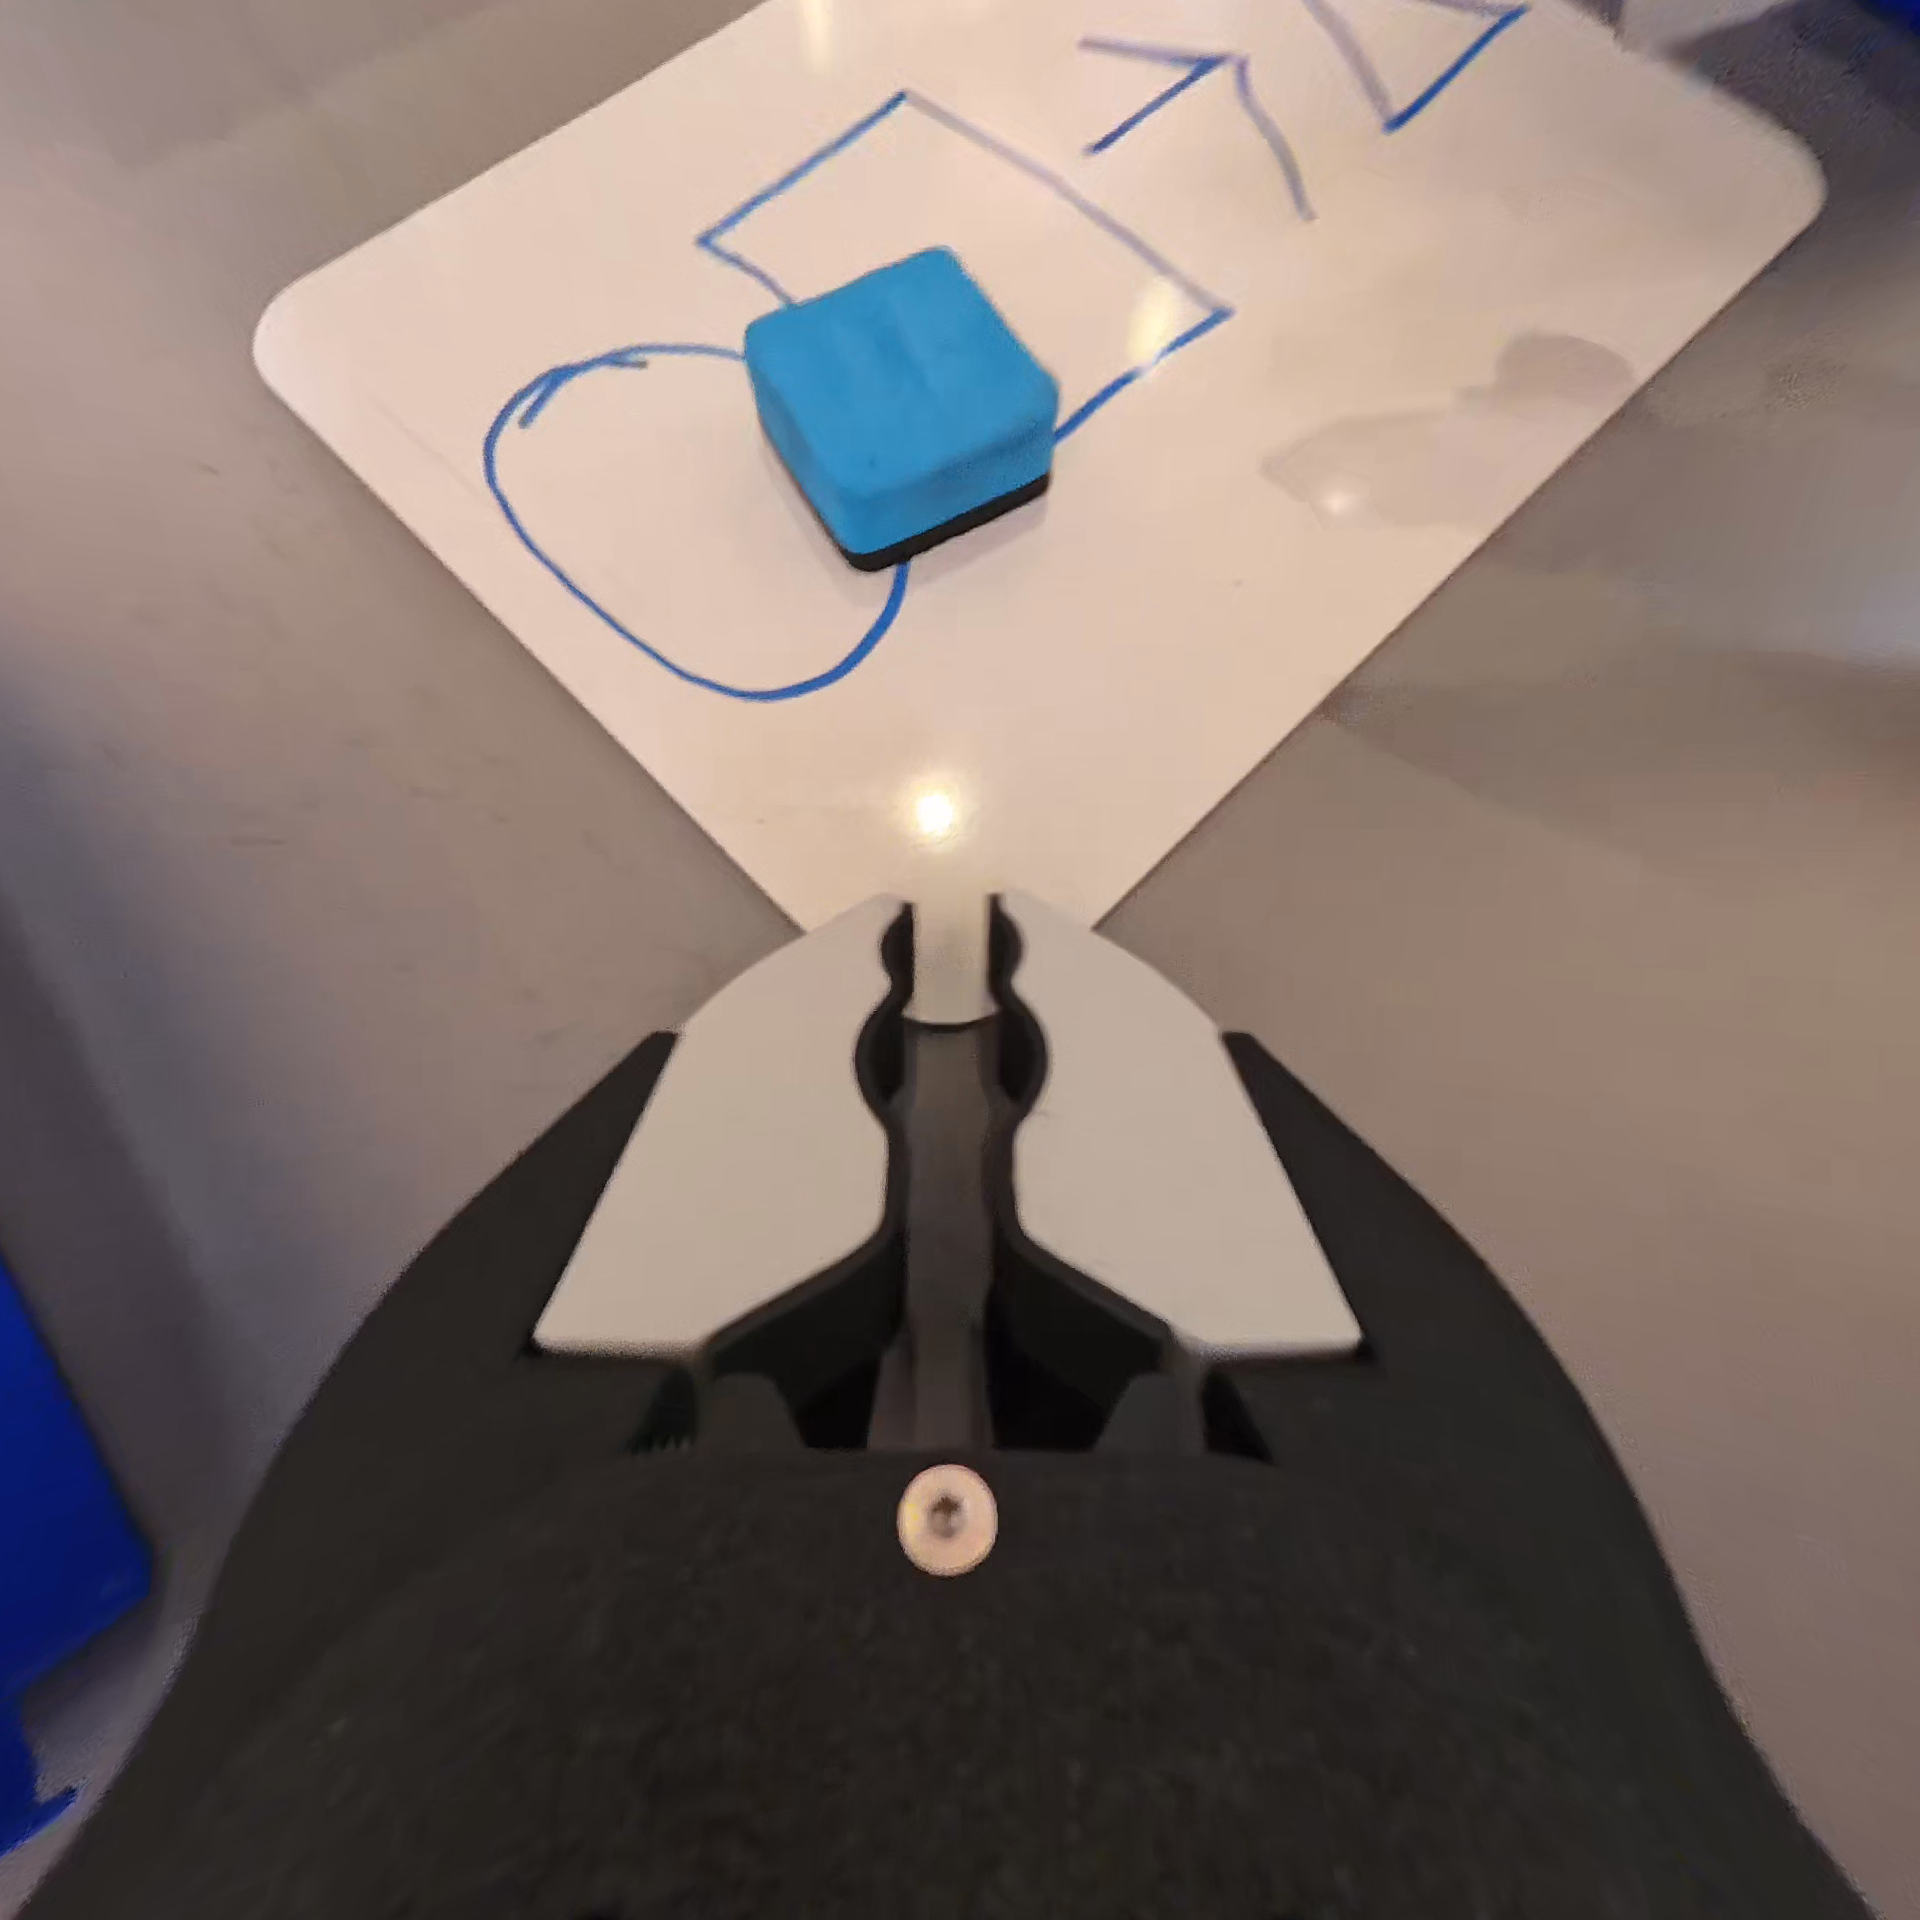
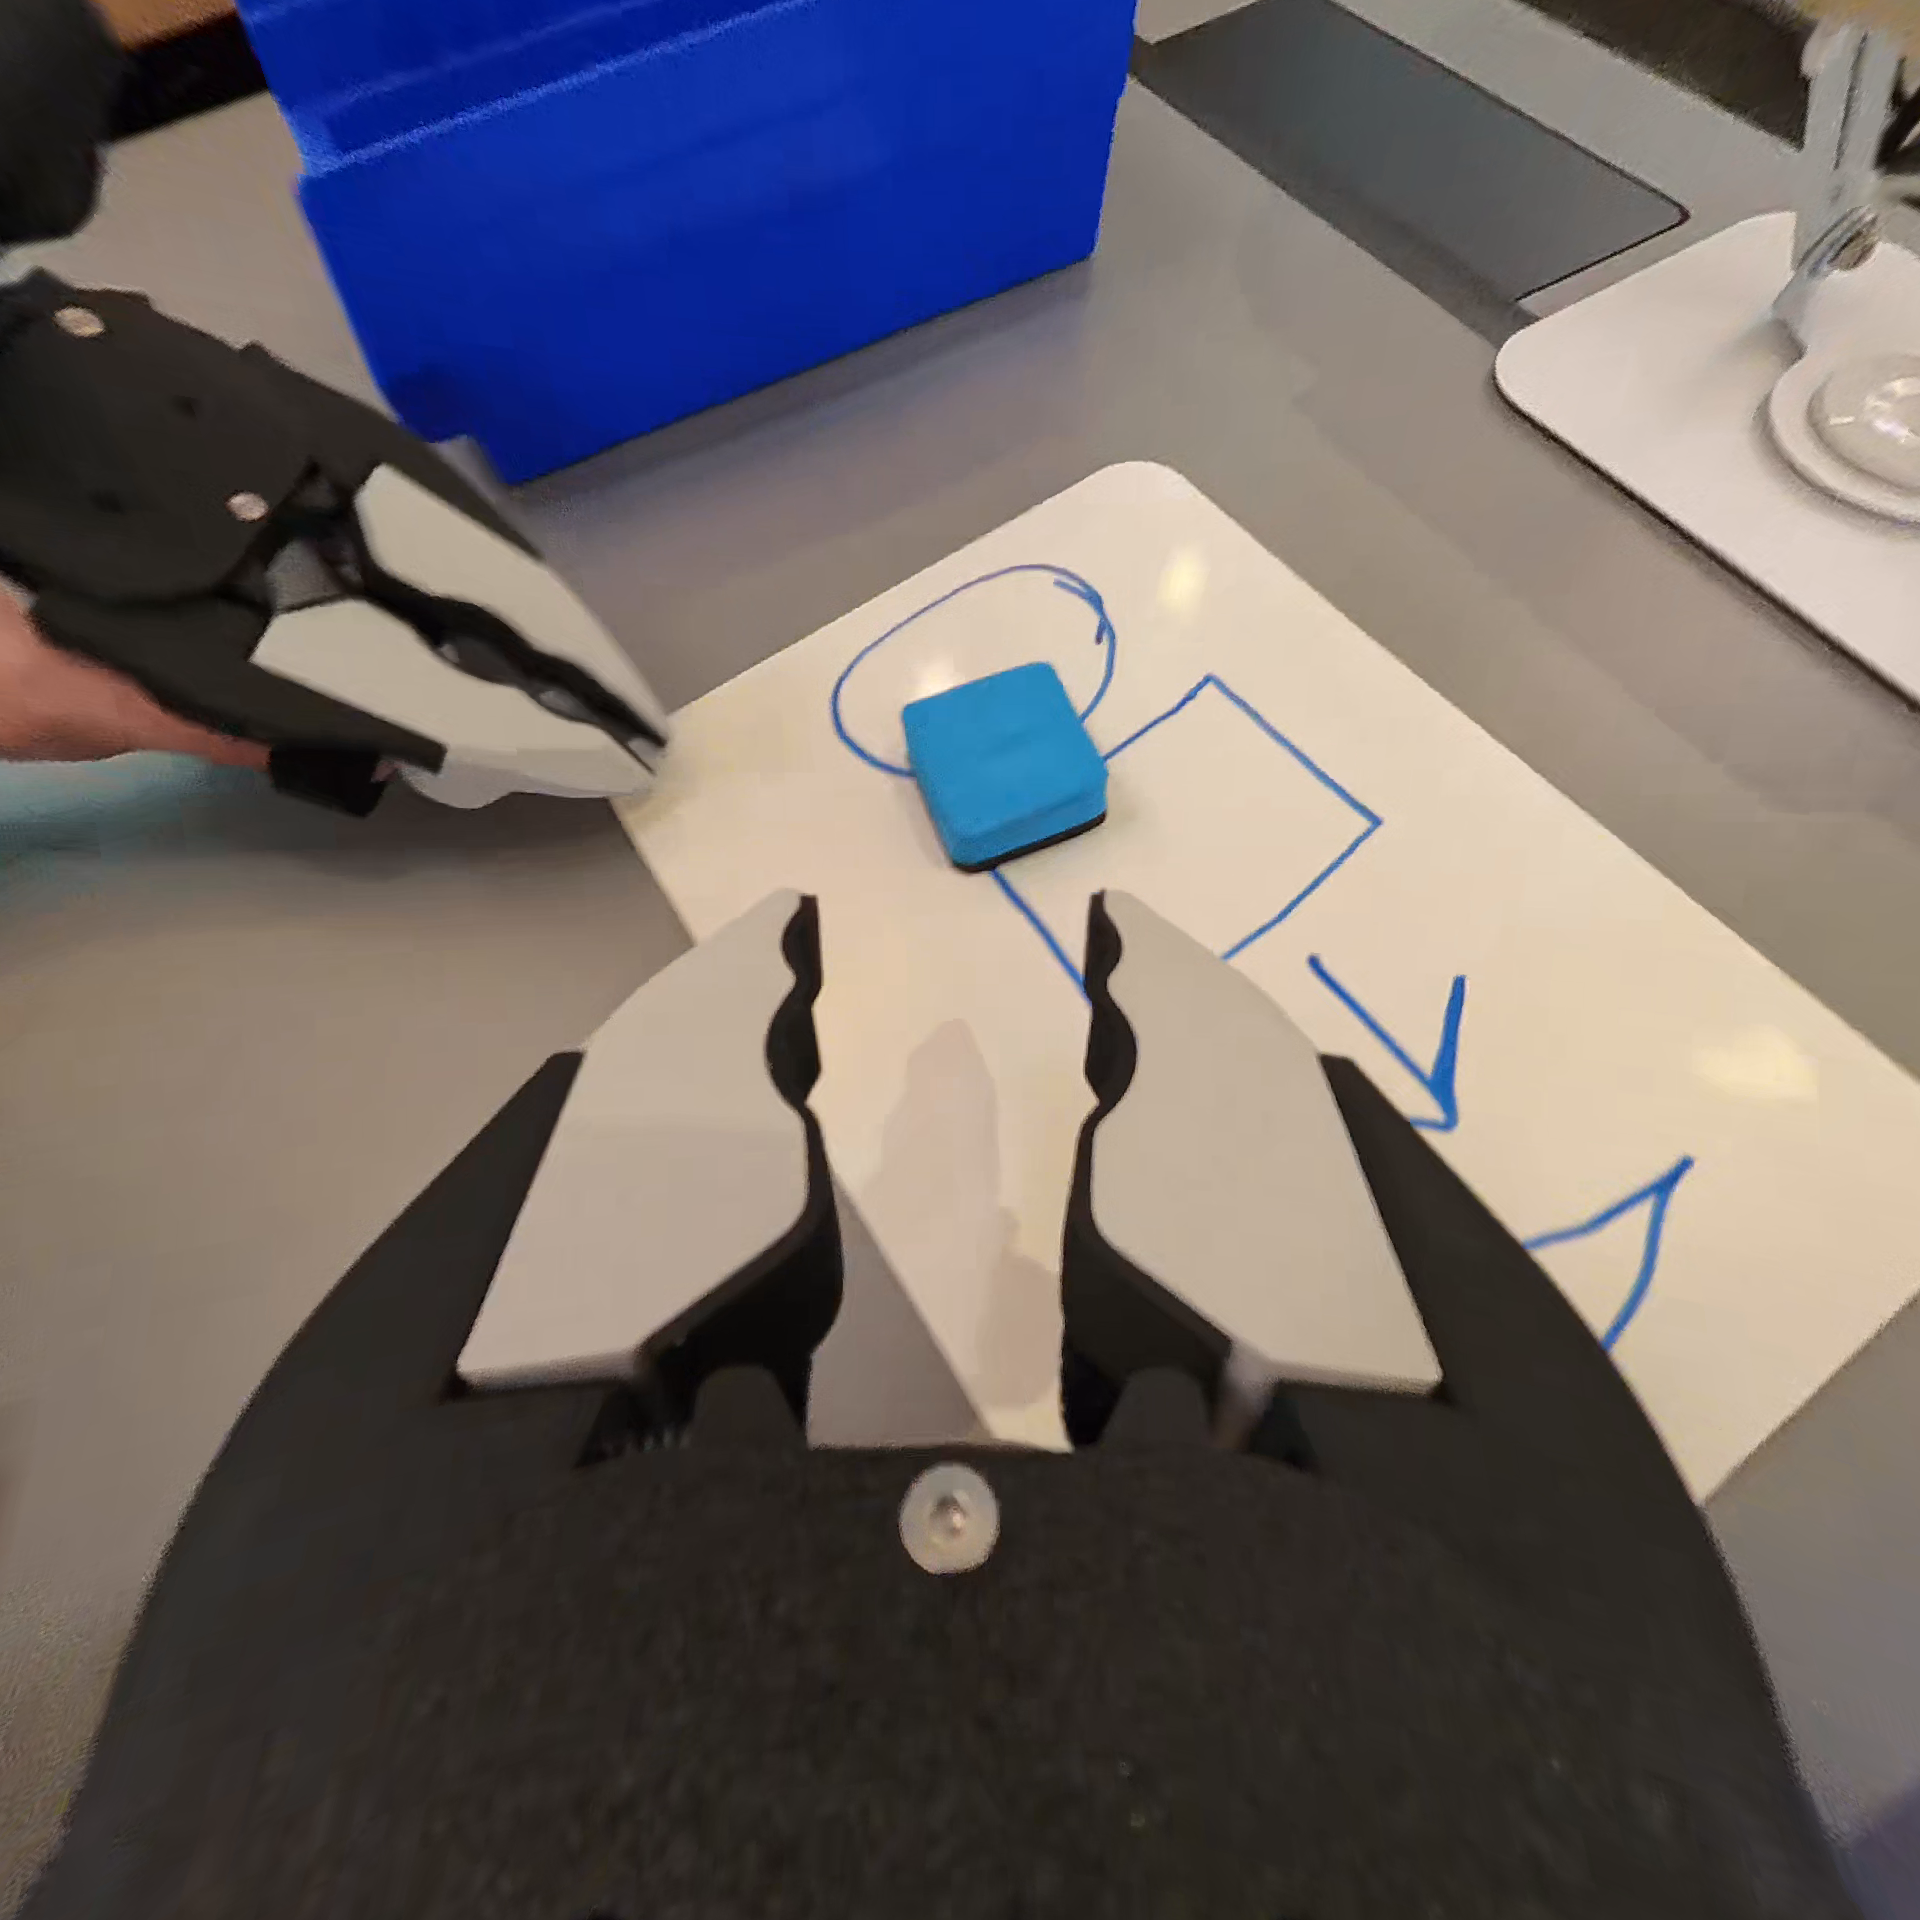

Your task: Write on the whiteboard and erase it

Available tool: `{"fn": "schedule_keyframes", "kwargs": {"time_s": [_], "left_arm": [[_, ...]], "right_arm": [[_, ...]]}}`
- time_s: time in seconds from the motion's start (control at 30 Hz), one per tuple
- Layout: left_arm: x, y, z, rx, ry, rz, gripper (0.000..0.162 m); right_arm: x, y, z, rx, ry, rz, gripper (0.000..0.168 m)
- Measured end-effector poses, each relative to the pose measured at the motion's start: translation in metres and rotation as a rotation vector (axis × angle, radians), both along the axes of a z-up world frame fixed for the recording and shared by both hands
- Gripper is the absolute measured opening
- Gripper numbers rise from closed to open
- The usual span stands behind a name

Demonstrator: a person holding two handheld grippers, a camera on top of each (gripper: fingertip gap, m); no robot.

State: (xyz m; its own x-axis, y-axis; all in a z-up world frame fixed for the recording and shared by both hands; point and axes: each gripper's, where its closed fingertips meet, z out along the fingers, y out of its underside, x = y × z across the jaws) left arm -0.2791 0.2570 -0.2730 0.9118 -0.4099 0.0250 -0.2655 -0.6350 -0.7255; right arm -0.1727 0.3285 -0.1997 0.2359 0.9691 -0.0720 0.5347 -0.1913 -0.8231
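Observation:
A white whiteboard [image 1: 1143, 644] [image 2: 1558, 935] lies flat on the grey table, with a blue marker circle, square, arrow and triangle drawn on it. A blue eraser [image 1: 899, 405] [image 2: 1003, 764] with a black pad sits on the board, where the circle and square meet. My left gripper [image 1: 951, 909] [image 2: 649, 753] is shut down to a thin gap. Its tips are at the board's corner, and I cannot tell whether they press on it. My right gripper [image 2: 951, 914] is open and empty over the board, a short way in front of the eraser.
A blue bin [image 2: 707, 208] stands behind the board; its edge shows in the left wrist view [image 1: 52, 1507]. A white base [image 2: 1662, 436] with a metal stand and a clear dome is at the right. A dark mat [image 2: 1403, 156] lies at the back. A hand holds the left gripper.

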Motion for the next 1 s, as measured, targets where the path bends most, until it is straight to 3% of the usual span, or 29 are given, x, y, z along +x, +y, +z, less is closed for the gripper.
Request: {"fn": "schedule_keyframes", "kwargs": {"time_s": [0.07, 0.2, 0.37, 0.47, 0.73, 0.83, 0.9, 0.97, 1.0], "left_arm": [[-0.002, 0.000, -0.005, -0.015, 0.000, 0.007, 0.000], [-0.006, 0.001, -0.005, -0.038, -0.033, 0.043, 0.000], [-0.007, 0.001, -0.005, -0.037, -0.035, 0.050, 0.000], [-0.008, 0.002, -0.005, -0.028, -0.017, 0.060, 0.000], [-0.007, 0.002, -0.006, -0.037, -0.033, 0.059, 0.000], [-0.006, 0.002, -0.006, -0.038, -0.034, 0.053, 0.000], [-0.006, 0.003, -0.006, -0.045, -0.047, 0.053, 0.000], [-0.007, 0.003, -0.006, -0.047, -0.052, 0.057, 0.000], [-0.007, 0.003, -0.006, -0.046, -0.047, 0.056, 0.000]], "right_arm": [[-0.018, 0.012, -0.010, -0.006, -0.047, 0.014, 0.051], [-0.049, 0.021, -0.030, 0.016, -0.164, 0.096, 0.062], [-0.071, 0.031, -0.052, 0.084, -0.324, 0.167, 0.060], [-0.080, 0.034, -0.063, 0.044, -0.369, 0.199, 0.049], [-0.113, 0.013, -0.066, -0.021, -0.459, 0.342, 0.048], [-0.127, 0.040, -0.066, -0.038, -0.516, 0.283, 0.047], [-0.133, 0.016, -0.064, -0.110, -0.530, 0.363, 0.047], [-0.134, -0.003, -0.066, 0.064, -0.578, 0.469, 0.047], [-0.133, 0.005, -0.066, 0.052, -0.605, 0.448, 0.047]]}}
